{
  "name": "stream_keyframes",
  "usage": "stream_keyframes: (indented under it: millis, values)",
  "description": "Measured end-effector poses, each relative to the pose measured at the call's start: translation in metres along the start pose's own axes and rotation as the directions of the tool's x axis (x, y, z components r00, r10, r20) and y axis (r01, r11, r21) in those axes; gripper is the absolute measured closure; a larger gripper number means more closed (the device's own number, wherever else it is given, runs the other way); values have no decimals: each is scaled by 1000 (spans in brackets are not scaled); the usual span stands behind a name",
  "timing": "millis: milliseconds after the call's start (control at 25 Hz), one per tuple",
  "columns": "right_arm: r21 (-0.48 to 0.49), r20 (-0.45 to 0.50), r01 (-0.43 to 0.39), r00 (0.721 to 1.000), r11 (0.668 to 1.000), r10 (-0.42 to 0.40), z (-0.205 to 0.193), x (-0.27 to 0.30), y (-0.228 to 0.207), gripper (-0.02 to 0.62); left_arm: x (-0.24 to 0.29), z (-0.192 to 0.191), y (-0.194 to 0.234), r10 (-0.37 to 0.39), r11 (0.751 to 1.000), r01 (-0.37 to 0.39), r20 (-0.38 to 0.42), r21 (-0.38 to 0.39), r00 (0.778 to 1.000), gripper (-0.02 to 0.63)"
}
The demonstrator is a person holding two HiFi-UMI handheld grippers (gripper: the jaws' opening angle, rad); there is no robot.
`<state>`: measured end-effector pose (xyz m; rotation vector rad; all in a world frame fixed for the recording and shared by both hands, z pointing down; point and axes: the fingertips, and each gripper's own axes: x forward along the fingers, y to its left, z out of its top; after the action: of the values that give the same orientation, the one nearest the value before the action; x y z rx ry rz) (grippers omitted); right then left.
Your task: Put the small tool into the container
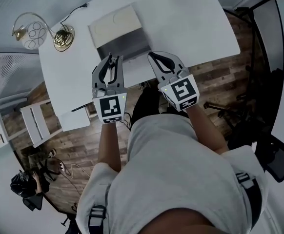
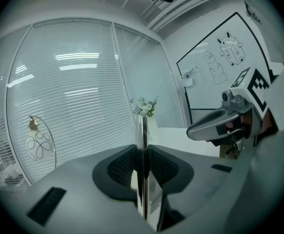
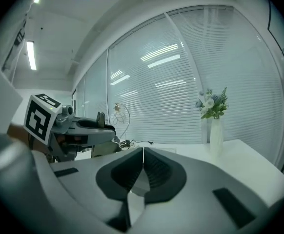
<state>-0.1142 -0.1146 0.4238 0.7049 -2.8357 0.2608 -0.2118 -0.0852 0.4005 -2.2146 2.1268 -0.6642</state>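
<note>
Small tool point(image 2: 141, 130), a slim, shiny metal rod, stands upright, pinched between the left gripper's point(image 1: 111, 58) jaws over the white table point(image 1: 191, 28), near the container point(image 1: 115, 26). The right gripper's point(image 3: 143, 150) jaws are pressed together, empty.

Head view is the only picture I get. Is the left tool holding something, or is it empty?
Observer: It's holding something. Its own view shows the left tool pinching a thin shiny metal strip that stands upright between its pads.
Operator: What about the other one?
Observer: The right tool is shut, with nothing between its pads.
Operator: Is there anything on the table that I can't see?
Observer: Yes. A white vase of flowers stands on the table. It isn't in your picture.
</note>
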Motion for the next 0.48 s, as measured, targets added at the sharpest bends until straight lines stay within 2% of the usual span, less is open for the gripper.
stream_keyframes:
  millis: [200,480]
  values:
    - [20,-21,39,999,999,-38,-11,16,-10,568,25,-16,0,-46,997,48,-27,68,999,514]
    - [46,-61,45,997,998,-42,-32,37,-18,568,57,-41,2,-92,988,100,-72,120,993,514]
